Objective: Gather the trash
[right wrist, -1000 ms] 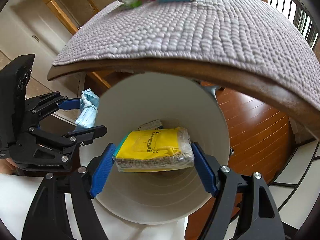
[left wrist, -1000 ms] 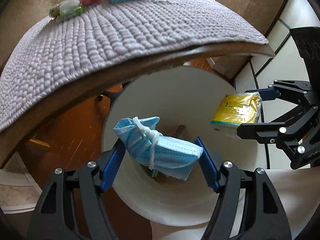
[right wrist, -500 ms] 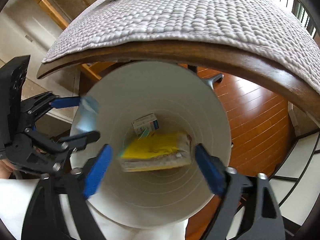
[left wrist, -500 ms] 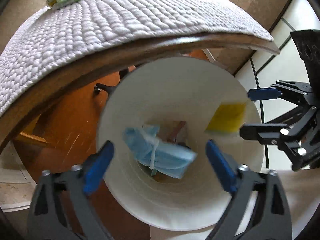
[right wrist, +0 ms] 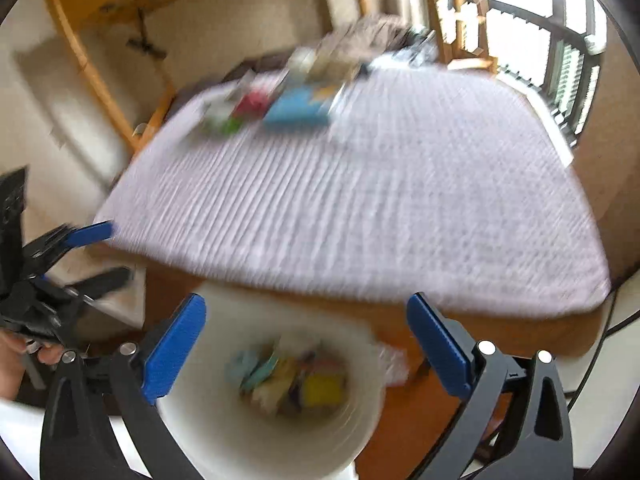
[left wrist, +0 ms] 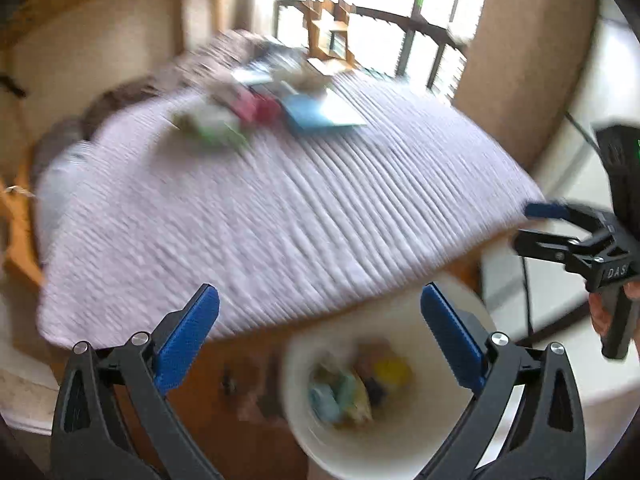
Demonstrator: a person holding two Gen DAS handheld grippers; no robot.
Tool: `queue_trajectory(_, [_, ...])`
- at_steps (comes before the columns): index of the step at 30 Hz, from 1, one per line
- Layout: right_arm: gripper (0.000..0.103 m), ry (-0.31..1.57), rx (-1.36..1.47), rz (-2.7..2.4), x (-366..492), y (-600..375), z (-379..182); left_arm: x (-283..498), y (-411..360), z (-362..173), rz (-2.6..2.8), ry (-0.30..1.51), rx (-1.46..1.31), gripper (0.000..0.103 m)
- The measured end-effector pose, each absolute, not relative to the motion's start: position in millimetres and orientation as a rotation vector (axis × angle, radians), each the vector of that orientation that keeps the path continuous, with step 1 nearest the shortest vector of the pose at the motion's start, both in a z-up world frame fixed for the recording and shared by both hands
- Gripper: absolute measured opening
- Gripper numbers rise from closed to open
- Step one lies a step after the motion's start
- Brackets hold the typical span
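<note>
Left gripper [left wrist: 320, 330] has its jaws opening, already spread wide, with nothing between the blue pads [left wrist: 188, 330]. Right gripper [right wrist: 306, 338] is likewise opening, wide apart and empty; its pads [right wrist: 174, 350] frame the mouth of the white bin [right wrist: 224, 436] below. Both views are motion-blurred. The bin stands on the wooden floor [right wrist: 420, 420] just beside the near edge of the bench [right wrist: 360, 304], which carries a lilac knitted cover [right wrist: 360, 200]. Trash lies at the bottom of the bin: a yellow packet [right wrist: 322, 388] and a pale blue mask [right wrist: 246, 364] among other scraps too blurred to identify. More items remain at the far end of the bench, well apart from both grippers: a blue flat box [right wrist: 298, 110], a red-pink item [right wrist: 254, 102] and a green-and-white item [right wrist: 222, 120].
</note>
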State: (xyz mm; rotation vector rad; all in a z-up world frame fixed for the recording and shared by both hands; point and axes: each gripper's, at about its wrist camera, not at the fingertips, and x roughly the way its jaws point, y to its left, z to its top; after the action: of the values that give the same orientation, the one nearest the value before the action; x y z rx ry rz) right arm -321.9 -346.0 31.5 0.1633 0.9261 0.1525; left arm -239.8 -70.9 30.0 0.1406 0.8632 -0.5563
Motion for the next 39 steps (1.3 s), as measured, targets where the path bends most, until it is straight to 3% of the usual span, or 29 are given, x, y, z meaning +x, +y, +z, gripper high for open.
queue_trajectory(6, [0.099, 0.851, 0.172, -0.017, -249.6, -406.9, 40.1, -150.9, -36.0, 31.8, -0.339, 0.854, 0.024, 0.102])
queue_trajectory(17, [0.099, 0.879, 0.205, -0.202, -147.0, -495.3, 1.7, -43.5, -14.4, -5.1, -0.149, 0.909, 0.03, 0.102])
queue_trajectory(39, [0.099, 0.931, 0.151, -0.295, -136.1, -540.1, -24.6, -18.2, 1.9, -24.5, -0.07, 0.958, 0.036, 0.102])
